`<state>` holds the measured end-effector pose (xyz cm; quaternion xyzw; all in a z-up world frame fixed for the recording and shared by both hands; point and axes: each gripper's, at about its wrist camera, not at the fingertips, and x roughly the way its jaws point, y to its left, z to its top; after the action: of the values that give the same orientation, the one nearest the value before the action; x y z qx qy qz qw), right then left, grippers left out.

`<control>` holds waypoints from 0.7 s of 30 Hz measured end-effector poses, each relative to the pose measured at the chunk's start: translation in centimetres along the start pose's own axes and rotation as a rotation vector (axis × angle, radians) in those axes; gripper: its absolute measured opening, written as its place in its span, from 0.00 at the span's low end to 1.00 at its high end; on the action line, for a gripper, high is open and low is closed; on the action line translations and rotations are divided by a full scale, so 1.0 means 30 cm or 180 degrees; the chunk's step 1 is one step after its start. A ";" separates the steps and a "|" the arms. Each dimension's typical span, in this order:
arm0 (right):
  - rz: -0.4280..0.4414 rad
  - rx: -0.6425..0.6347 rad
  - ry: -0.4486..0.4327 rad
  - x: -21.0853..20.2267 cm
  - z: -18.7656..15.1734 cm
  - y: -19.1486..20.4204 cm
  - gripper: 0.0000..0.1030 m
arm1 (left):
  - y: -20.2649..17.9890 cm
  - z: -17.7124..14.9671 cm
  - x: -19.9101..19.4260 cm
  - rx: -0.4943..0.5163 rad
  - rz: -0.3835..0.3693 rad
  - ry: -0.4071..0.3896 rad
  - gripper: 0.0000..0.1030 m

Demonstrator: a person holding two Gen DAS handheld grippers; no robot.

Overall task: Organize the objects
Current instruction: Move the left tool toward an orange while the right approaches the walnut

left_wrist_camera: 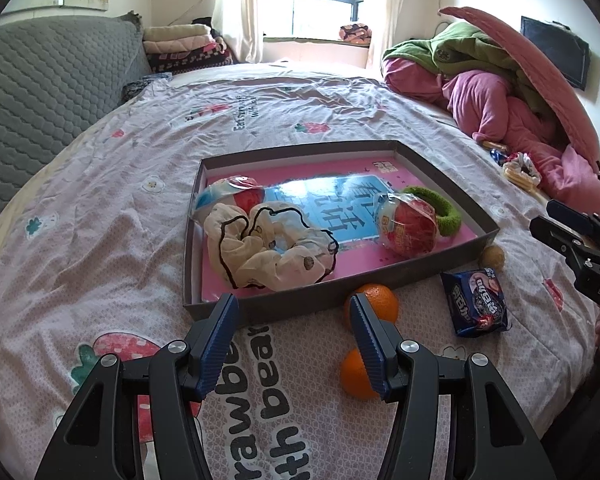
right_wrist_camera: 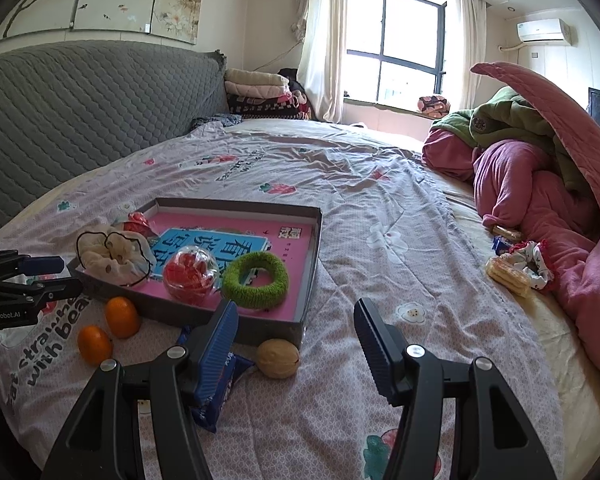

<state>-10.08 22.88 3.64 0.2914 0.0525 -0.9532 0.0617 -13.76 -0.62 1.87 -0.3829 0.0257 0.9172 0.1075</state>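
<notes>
A shallow grey box (left_wrist_camera: 312, 302) (right_wrist_camera: 260, 326) with a pink book lies on the bed. In it are a cream scrunchie (left_wrist_camera: 268, 248) (right_wrist_camera: 112, 256), two clear balls of red sweets (left_wrist_camera: 410, 226) (right_wrist_camera: 188, 274) and a green scrunchie (left_wrist_camera: 450, 216) (right_wrist_camera: 256, 280). Two oranges (left_wrist_camera: 376, 300) (right_wrist_camera: 122, 316), a walnut (left_wrist_camera: 493, 257) (right_wrist_camera: 278, 358) and a blue snack packet (left_wrist_camera: 476, 302) (right_wrist_camera: 220, 388) lie in front of the box. My left gripper (left_wrist_camera: 294, 344) is open and empty above the bed, just before the box. My right gripper (right_wrist_camera: 296, 348) is open and empty above the packet and walnut.
A heap of pink and green bedding (right_wrist_camera: 540, 184) fills the right side. Beside it lie a wafer packet (right_wrist_camera: 506, 276), a floral scrunchie (right_wrist_camera: 536, 264) and small items. A grey headboard (right_wrist_camera: 80, 108) stands at the left, folded blankets (right_wrist_camera: 256, 92) and a window at the back.
</notes>
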 end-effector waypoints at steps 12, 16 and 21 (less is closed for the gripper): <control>-0.0040 -0.0073 0.0173 0.022 -0.039 -0.014 0.58 | -0.027 -0.019 0.004 0.0058 -0.0064 0.0069 0.58; -0.0029 -0.0113 0.0236 0.031 -0.049 -0.011 0.58 | -0.035 -0.028 0.011 0.0083 -0.0082 0.0112 0.58; -0.0008 -0.0138 0.0374 0.054 -0.064 -0.008 0.58 | -0.039 -0.036 0.021 0.0080 -0.0111 0.0163 0.58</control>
<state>-10.41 23.23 1.17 0.3453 0.0770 -0.9331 0.0636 -13.17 0.48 0.71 -0.4052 0.0332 0.9047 0.1276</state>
